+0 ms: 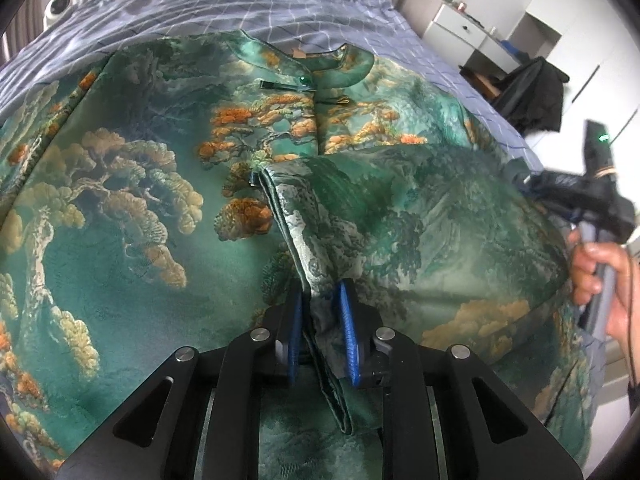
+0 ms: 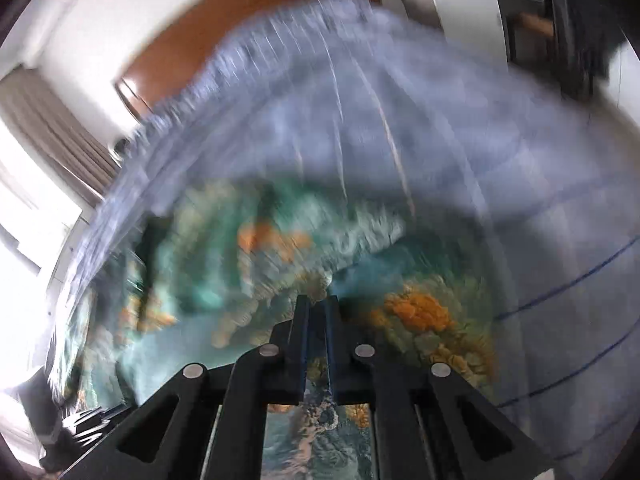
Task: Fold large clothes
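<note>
Two grippers worked a green brocade robe spread on the bed — left gripper loosely straddling its folded-over edge, right gripper closed, empty — soft, slippery, best pinched at hems.

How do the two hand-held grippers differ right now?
The left hand-held gripper has jaws slightly apart around a fold of the green garment; the right hand-held gripper is shut and empty. The left's view is sharp, the right's blurred. Both point down at the garment.
</note>
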The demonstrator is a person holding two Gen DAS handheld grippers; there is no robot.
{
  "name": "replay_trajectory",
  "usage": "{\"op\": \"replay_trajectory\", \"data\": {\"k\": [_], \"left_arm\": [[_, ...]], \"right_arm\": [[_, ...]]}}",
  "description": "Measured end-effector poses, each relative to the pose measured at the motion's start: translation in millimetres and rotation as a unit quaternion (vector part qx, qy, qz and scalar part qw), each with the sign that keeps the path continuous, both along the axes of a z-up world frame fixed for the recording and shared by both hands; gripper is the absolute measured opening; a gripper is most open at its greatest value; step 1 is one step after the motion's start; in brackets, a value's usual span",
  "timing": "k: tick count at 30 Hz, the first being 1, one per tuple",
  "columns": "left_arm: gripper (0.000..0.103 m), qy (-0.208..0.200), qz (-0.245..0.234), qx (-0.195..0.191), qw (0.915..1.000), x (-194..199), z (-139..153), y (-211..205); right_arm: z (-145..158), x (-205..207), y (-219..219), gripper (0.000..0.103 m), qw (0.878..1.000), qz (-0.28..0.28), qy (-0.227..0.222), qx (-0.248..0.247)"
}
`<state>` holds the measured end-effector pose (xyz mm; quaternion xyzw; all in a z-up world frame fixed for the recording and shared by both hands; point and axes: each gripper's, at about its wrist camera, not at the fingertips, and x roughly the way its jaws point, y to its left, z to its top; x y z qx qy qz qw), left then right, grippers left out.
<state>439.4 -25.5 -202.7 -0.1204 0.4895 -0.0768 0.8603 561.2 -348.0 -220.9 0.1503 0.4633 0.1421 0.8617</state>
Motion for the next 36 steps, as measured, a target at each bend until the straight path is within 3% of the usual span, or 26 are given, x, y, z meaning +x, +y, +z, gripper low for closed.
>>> {"op": "replay_trajectory", "data": {"k": [5, 10, 16, 23, 26, 28, 29, 30, 31, 33, 36], "left_arm": [[0.02, -0.006, -0.001, 0.002, 1.0, -3, -2, 1], [0.02, -0.008, -0.001, 0.01, 0.9999, -4, -1, 0], [0.02, -0.009, 0.0, 0.025, 0.9997, -1, -1, -5], [0.022, -0.017, 0.001, 0.063, 0.9979, -2, 4, -15], [0.038, -0.02, 0.004, 0.081, 0.9965, -13, 13, -17], [0.059, -0.025, -0.001, 0.088, 0.9958, -25, 21, -17], [0.064, -0.027, -0.001, 0.089, 0.9957, -31, 23, -16], [0.072, -0.029, -0.004, 0.087, 0.9958, -38, 27, -15], [0.077, -0.03, -0.007, 0.083, 0.9961, -46, 30, -14], [0.079, -0.03, -0.015, 0.082, 0.9961, -65, 35, -11], [0.08, -0.033, -0.026, 0.107, 0.9934, -96, 38, -11]], "right_arm": [[-3, -17, 0, 0.003, 1.0, 0.007, -0.003, -0.001], [0, -64, -7, 0.003, 0.999, 0.043, 0.001, -0.024], [-13, -117, -15, 0.002, 0.997, 0.061, 0.041, -0.009], [-25, -116, 2, 0.002, 0.997, 0.037, 0.043, -0.046], [-18, -124, 5, 0.003, 0.998, 0.019, 0.032, -0.053], [-11, -140, 8, 0.006, 0.998, 0.021, 0.015, -0.064], [-7, -147, 9, 0.007, 0.997, 0.022, 0.012, -0.07], [-4, -156, 10, 0.01, 0.997, 0.024, 0.011, -0.075], [-3, -167, 11, 0.021, 0.997, 0.029, 0.014, -0.075], [0, -189, 13, 0.031, 0.996, 0.029, 0.013, -0.083], [18, -237, 20, 0.032, 0.993, 0.033, -0.032, -0.106]]}}
